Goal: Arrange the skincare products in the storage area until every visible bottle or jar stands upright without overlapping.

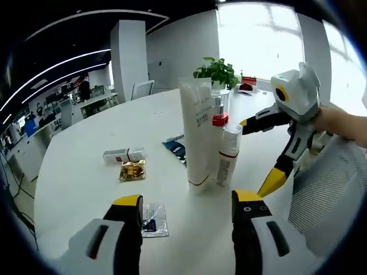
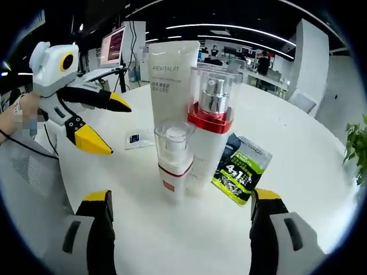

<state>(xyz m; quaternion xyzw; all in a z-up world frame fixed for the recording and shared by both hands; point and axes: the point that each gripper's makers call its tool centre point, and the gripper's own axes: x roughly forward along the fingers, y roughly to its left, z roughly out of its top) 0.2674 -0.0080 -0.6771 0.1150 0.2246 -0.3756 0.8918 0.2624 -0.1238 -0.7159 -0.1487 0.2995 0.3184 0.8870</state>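
A: Start from the left gripper. What is it doing?

B: Its yellow-tipped jaws stand wide apart, holding nothing. Just ahead of them, the tall white squeeze tube stands on its cap, with the small white bottle with a clear cap and red band right beside it.

A: And the right gripper?

B: Also spread and empty, facing the same cluster from the other side. Nearest its jaws is the small bottle, then the taller pump bottle with a clear cap and red collar, touching or nearly so.

A: Why grouped so tightly?

B: I judge it keeps them upright and visible together on the round white table.

A: Anything still lying down?

B: Beyond the left jaw, a small white-and-red box lies flat, near a gold sachet. A dark green sachet lies beside the bottles.
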